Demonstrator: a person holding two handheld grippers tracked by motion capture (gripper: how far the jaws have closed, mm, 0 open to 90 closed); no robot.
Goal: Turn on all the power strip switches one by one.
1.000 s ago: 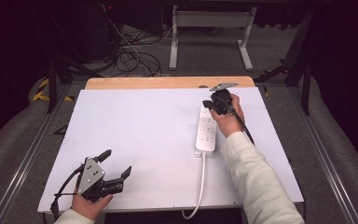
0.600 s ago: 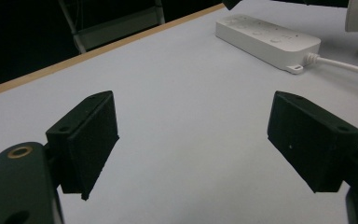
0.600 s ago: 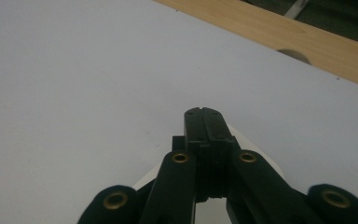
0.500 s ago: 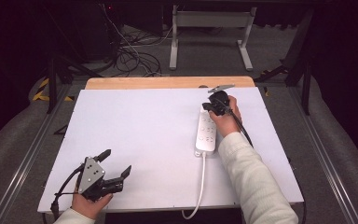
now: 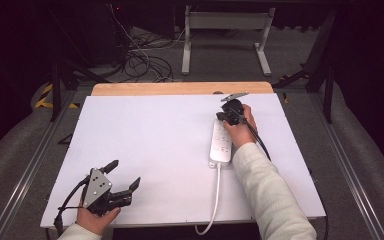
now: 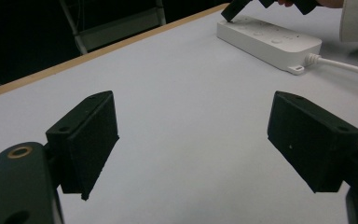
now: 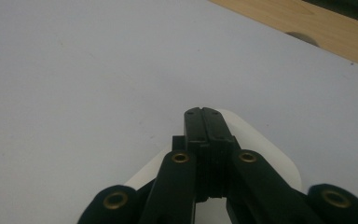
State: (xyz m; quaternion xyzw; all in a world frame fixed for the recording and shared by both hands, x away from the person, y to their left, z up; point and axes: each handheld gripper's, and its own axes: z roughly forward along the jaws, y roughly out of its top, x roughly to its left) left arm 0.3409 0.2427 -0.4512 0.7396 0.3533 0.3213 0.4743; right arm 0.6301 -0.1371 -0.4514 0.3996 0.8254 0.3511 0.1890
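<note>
While set against the frame a second ago, sits a touch lower over the strip's far end: right gripper (image 5: 224, 115), jaws pressed flat together with nothing between, tips down on or just above the white top at 12 o'clock of the strip; contact too fine to tell. Otherwise unchanged: left gripper (image 5: 122, 175) parked at 7 o'clock of the table, jaws spread wide and bare, aimed toward 2 o'clock.

Lies at 2 o'clock of the table (image 5: 150, 140), long axis running 12 to 6: power strip (image 5: 221, 142), a smooth white plastic bar with rounded corners, round buttons and shallow sockets on top, a small mounting tab at the near end. Trails off the table's near edge toward 6 o'clock: white cord (image 5: 214, 195), round and glossy.

Matte pale sheet over the table, with a bare wooden band along the far edge. Seen from the left gripper view: black square pads (image 6: 93, 140), finely grained, on matte arms with brass rivets.
</note>
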